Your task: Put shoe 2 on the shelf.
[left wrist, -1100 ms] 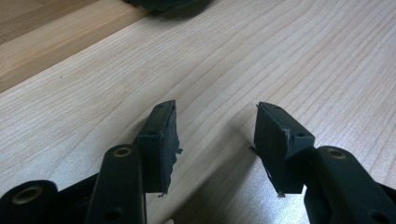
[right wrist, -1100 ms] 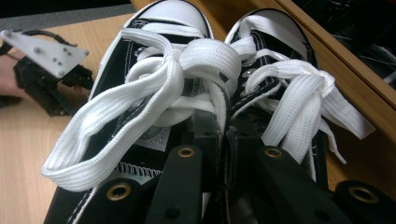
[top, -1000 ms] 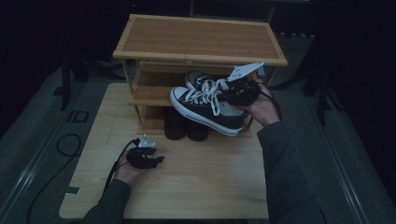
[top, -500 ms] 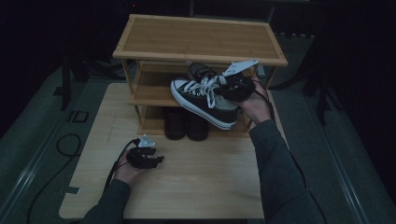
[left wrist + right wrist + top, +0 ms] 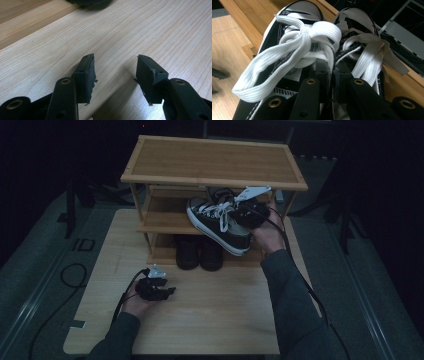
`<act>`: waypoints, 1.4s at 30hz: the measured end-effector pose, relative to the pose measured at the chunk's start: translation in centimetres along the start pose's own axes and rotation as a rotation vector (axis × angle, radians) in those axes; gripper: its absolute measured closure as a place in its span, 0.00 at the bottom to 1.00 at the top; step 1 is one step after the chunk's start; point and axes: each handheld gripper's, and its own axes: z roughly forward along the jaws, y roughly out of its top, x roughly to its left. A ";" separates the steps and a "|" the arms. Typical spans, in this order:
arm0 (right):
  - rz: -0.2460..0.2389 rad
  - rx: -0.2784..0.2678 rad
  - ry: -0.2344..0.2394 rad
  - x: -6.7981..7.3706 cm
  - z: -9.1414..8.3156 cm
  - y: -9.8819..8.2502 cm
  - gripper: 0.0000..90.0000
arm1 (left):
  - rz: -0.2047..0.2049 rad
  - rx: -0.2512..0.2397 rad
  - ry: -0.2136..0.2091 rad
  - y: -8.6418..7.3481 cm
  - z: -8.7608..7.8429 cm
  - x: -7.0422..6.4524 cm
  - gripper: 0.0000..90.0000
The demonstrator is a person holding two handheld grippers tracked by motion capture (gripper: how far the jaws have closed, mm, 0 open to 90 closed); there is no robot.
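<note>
A black sneaker with white laces hangs tilted at the front of the middle shelf of a wooden shoe rack. My right gripper is shut on it, the jaws pinching the edge of its opening. A matching sneaker lies just behind it on that shelf. My left gripper rests low over the wooden table, and in the left gripper view it stands open with nothing between its pads.
A pair of dark shoes stands on the rack's bottom shelf. The rack's top board is bare. Cables trail from both grippers, and one loops on the floor left of the table.
My right gripper has carried the sneaker a little up and back, toward the middle shelf. The left gripper has stayed where it was.
</note>
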 end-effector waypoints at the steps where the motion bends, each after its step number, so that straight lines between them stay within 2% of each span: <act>1: 0.001 0.001 -0.001 0.0 0.0 0.0 0.93 | -0.001 0.000 -0.001 0.0 0.0 0.0 0.56; 7: 0.011 0.004 -0.043 0.3 0.1 0.0 0.93 | 0.000 0.000 0.001 0.0 0.0 0.0 0.56; 12: 0.063 0.016 -0.094 0.7 0.1 0.0 0.92 | 0.000 -0.001 0.002 0.0 0.0 0.0 0.56; 13: 0.075 0.023 -0.112 0.8 0.1 0.0 0.90 | 0.000 -0.001 0.001 0.0 0.0 0.0 0.56; 15: 0.088 0.033 -0.120 0.9 0.1 0.1 0.79 | -0.001 -0.001 0.001 0.0 0.0 0.0 0.56; 18: 0.074 0.035 -0.106 0.8 0.1 0.1 0.73 | -0.003 0.000 -0.002 0.0 0.0 0.0 0.56; 22: 0.004 0.060 -0.081 0.5 -0.3 0.2 0.68 | -0.003 0.000 -0.005 0.0 0.0 0.0 0.55; 24: -0.044 0.071 -0.086 0.4 -0.7 0.3 0.68 | -0.003 0.000 -0.005 0.0 0.0 0.1 0.56; 28: -0.081 0.070 -0.053 0.0 -1.6 0.4 0.67 | 0.000 0.000 0.001 0.0 0.0 0.0 0.55; 29: -0.089 0.065 -0.047 -0.1 -1.8 0.4 0.70 | 0.000 0.000 0.001 0.0 0.0 0.0 0.55; 31: -0.099 0.039 -0.014 -0.2 -2.3 0.4 0.73 | 0.001 0.002 0.001 0.0 0.0 0.0 0.55; 35: -0.124 0.042 0.004 -0.3 -2.9 0.4 0.76 | 0.001 0.004 0.000 0.0 0.0 0.0 0.55; 42: -0.109 0.040 0.072 -0.4 -3.3 0.3 0.79 | -0.016 0.021 -0.016 0.1 -0.2 0.2 0.57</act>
